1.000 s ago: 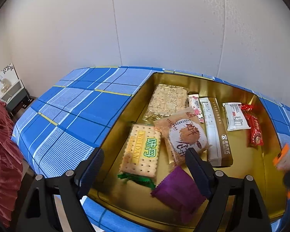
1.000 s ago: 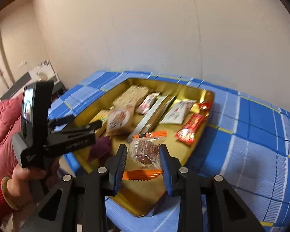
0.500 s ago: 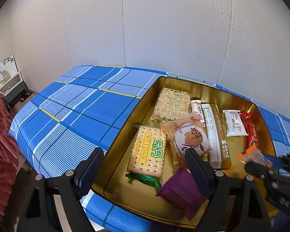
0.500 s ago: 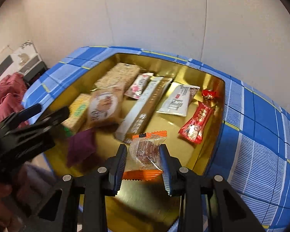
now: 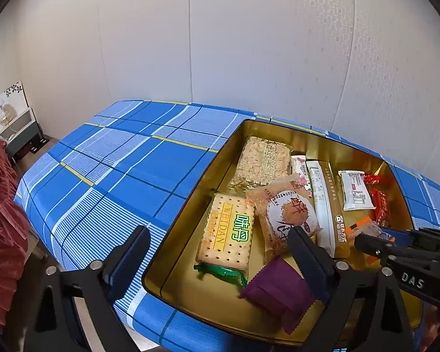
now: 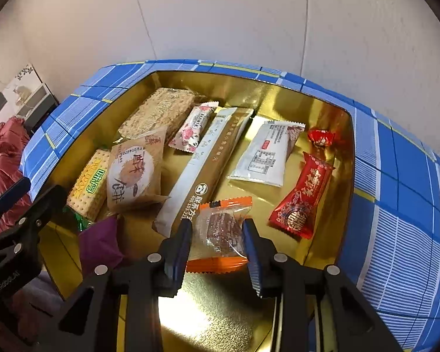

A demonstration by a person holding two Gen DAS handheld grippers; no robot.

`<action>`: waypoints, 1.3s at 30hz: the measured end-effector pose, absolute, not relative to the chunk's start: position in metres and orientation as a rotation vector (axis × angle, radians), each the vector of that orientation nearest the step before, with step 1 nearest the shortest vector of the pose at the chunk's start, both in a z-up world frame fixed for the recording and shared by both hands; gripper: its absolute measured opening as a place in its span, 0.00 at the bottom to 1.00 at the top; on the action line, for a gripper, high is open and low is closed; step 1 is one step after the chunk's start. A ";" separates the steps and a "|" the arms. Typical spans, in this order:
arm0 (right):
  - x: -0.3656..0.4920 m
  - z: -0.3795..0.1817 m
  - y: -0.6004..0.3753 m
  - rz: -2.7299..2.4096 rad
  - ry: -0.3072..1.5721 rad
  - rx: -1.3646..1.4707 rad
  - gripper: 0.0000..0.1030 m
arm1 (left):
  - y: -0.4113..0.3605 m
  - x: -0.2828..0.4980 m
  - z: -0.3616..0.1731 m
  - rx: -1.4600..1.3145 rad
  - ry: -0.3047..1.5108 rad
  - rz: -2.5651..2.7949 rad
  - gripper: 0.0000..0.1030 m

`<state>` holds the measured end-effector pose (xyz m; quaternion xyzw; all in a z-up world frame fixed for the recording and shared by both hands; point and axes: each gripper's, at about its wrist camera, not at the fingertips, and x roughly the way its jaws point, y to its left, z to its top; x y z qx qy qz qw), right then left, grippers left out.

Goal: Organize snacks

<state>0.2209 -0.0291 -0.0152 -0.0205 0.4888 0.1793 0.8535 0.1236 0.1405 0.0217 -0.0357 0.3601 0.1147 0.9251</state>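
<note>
- Right wrist view: right gripper (image 6: 217, 234) has come down into the gold tin (image 6: 331, 108) since a second ago, orange-edged clear snack packet (image 6: 220, 231) between its pads, low over the tin floor near the front
- jaws easing apart now; packet sits between them, pads look to be still touching its sides, though whether it already rests on the floor is hard to tell
- packet is just beside the long beige bar (image 6: 208, 161) and near the red candy wrapper (image 6: 302, 199)
- Left wrist view: left gripper (image 5: 217, 258) hangs over the tin's near corner, jaws opening wide, nothing between them; the purple pouch (image 5: 278, 290) lies flat in the tin under its right finger, not gripped
- cracker pack (image 5: 228, 231) and round pastry packet (image 5: 287, 214) lie unmoved in the tin
- means: packet is being dropped off in the tin, one more snack filed; blue checked cloth (image 5: 117, 176) shows no loose snacks in these views
</note>
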 end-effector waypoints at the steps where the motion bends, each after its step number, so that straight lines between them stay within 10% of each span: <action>1: 0.220 -0.015 -0.029 0.376 1.026 -0.044 0.38 | 0.141 0.123 0.022 -0.078 0.738 0.231 0.97; 39: 0.077 0.011 -0.041 0.023 0.707 0.051 0.51 | 0.135 0.067 0.019 0.001 0.764 0.228 1.00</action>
